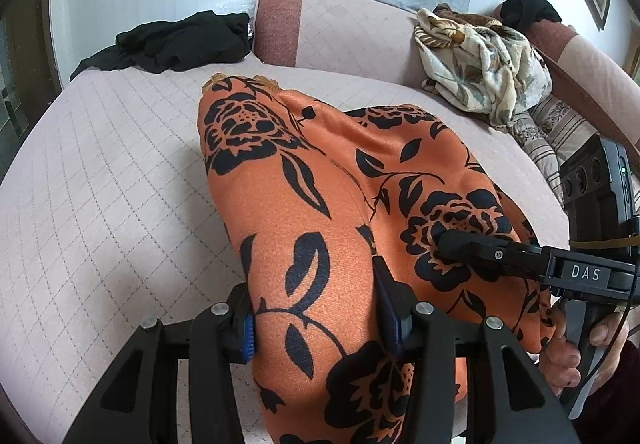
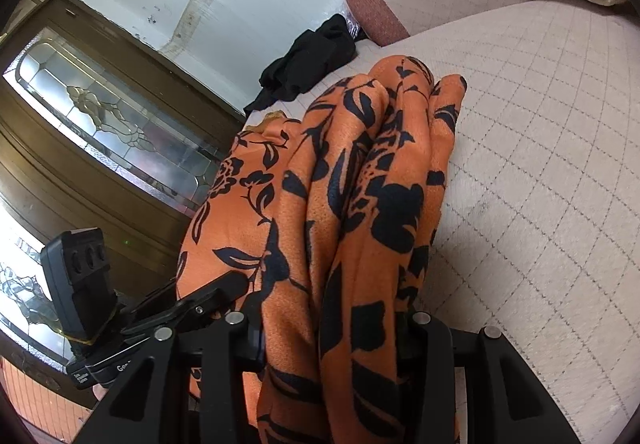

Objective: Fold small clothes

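Clamping the orange floral garment (image 1: 320, 244), both left gripper (image 1: 316, 320) and right gripper (image 2: 332, 332) jaws stand half-closed.

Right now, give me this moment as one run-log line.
step: fold in progress | left gripper: shut on orange floral garment | right gripper: shut on it | surface: quilted sofa seat
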A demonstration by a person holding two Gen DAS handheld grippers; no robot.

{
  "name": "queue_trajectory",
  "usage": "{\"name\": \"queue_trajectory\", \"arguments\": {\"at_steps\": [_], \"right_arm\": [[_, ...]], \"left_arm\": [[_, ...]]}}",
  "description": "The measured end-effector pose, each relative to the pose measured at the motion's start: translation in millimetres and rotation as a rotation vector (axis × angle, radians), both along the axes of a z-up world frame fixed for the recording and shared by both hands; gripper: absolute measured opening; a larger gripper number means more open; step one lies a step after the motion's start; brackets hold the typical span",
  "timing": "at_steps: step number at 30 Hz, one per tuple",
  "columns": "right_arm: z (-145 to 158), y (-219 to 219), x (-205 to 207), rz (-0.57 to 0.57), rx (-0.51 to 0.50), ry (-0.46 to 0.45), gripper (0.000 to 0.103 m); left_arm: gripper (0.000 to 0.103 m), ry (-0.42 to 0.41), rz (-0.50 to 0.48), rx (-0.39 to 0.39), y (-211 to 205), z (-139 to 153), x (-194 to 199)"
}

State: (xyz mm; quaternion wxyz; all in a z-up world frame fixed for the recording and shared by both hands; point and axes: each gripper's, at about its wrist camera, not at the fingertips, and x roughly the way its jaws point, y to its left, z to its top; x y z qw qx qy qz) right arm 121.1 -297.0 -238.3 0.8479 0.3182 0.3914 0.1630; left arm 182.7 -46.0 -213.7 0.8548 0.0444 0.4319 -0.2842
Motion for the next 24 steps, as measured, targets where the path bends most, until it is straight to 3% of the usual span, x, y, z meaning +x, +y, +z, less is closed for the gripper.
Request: {"name": "queue_trajectory", "arguments": {"at_steps": [24], "right_arm": [[-6, 5, 17, 0.033, -0.018, 0.085, 0.044]], "left_arm": [[0.050, 0.047, 0.014, 0.082, -8, -13, 6]]}}
